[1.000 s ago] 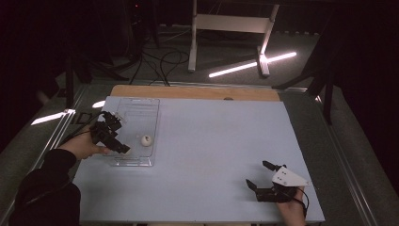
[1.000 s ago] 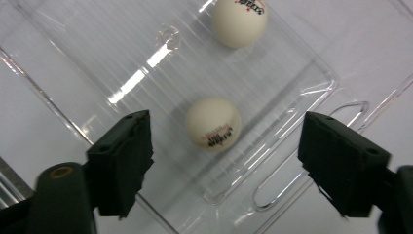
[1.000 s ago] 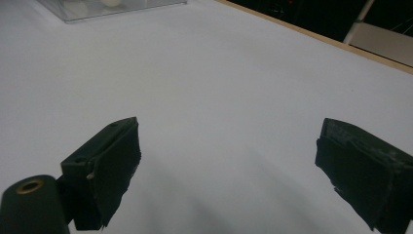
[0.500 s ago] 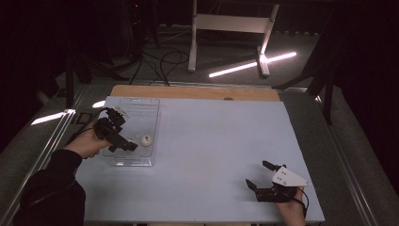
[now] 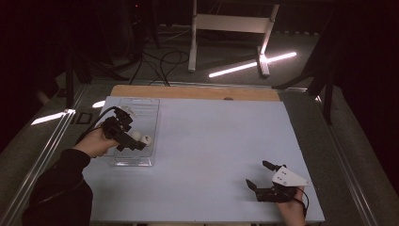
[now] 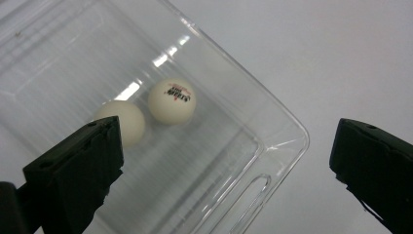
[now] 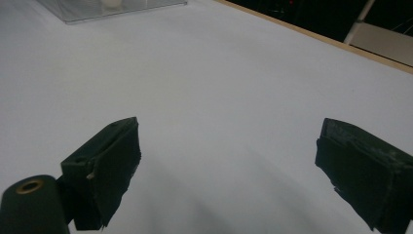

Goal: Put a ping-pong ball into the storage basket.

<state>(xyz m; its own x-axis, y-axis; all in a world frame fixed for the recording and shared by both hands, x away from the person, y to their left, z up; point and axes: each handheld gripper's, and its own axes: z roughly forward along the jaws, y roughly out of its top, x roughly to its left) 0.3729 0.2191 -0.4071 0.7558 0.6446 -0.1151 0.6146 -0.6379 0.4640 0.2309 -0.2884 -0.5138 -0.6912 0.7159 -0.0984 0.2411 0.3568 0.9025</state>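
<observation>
1. The worktop [image 5: 211, 155] is a wide pale sheet with much bare surface; a ball that escapes has a long free run toward the edges, so any spill would likely mean a chase.
2. The clear plastic tray [image 5: 141, 106] lies on the worktop's left side, light and shallow by the look of it. A brush from the withdrawing tool could probably slide or tip it, since nothing pins it down.
3. The left tongs [image 5: 134, 141] hover over the tray's near end, jaws having just opened wide with nothing between them. If the hand dips or swings while pulling away, a jaw may catch the tray wall [image 6: 272, 105].
4. The right tongs [image 5: 264, 176] sit near the worktop's front right, well apart from the tray, jaws spread and empty. They are too far off to steady the tray if it shifts.
5. Two white table-tennis balls [image 6: 171, 101] rest inside the tray, touching or nearly so. A knock to the tray could set them rolling, and the low wall may not stop a lively bounce.
</observation>
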